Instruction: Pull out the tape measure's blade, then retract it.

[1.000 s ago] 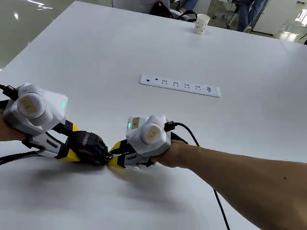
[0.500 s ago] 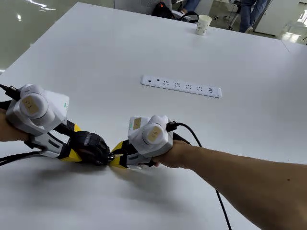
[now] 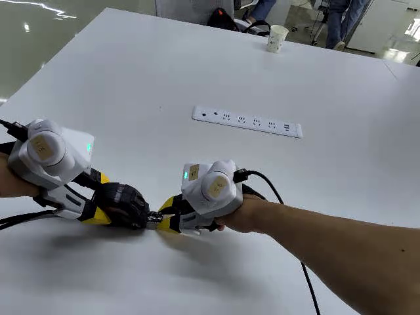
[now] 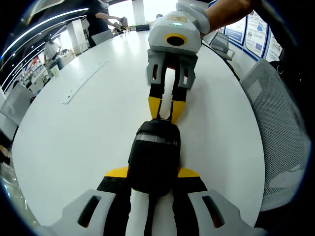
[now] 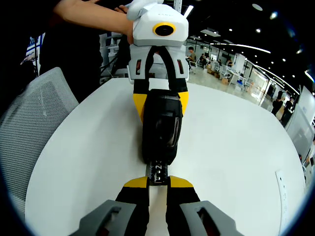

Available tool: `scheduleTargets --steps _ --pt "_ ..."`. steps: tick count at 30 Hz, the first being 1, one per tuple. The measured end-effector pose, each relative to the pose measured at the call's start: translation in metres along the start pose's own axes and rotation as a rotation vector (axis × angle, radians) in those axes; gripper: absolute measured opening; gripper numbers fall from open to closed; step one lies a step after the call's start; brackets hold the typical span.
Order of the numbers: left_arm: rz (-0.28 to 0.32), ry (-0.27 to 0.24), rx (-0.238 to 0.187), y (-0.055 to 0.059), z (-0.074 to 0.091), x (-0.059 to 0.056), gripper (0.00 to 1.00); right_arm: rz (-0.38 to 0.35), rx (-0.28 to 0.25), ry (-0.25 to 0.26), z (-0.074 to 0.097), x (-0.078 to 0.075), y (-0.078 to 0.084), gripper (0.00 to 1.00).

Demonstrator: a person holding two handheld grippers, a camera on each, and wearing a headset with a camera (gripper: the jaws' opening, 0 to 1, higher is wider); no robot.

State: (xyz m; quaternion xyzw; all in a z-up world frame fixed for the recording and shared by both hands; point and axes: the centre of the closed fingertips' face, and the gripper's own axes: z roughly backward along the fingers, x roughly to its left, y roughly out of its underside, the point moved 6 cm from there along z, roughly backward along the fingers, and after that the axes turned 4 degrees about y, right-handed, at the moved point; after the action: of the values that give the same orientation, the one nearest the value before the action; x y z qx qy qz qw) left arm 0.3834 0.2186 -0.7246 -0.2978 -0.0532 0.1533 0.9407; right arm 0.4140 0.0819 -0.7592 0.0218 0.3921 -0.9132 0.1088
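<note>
Since the tape measure mustn't slide when its blade gets pulled, the left gripper is clamped across the black case from both sides, yellow pads on the flanks. The case lies low on the white table, at lower left of the head view. The right gripper comes at it head-on, nose to nose, bc that lines its jaws up w/ the slot the blade leaves by.

In the right gripper view those jaws are pinched tight on the tip of the blade. Just a short stub w/ a printed 2 shows btw the case mouth and the yellow tips at bottom centre. So barely any blade is out imo. The pull-out step looks like it's only starting, retract not yet done.

Next move prob wants the right gripper drawn straight back along the blade's line, left one holding firm. Otherwise the thin strip could twist, slip the pinch and snap back.

The power strip sits mid-frame in the head view, well apart from the work. A paper cup is up top near the far edge, so neither looks to be in the way.
</note>
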Motion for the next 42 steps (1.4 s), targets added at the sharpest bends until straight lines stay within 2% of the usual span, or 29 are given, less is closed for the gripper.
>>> scheduleTargets --steps 42 --pt "0.032 -0.007 0.006 0.000 0.000 0.000 0.27 -0.005 0.015 0.029 0.029 0.000 0.023 0.08"
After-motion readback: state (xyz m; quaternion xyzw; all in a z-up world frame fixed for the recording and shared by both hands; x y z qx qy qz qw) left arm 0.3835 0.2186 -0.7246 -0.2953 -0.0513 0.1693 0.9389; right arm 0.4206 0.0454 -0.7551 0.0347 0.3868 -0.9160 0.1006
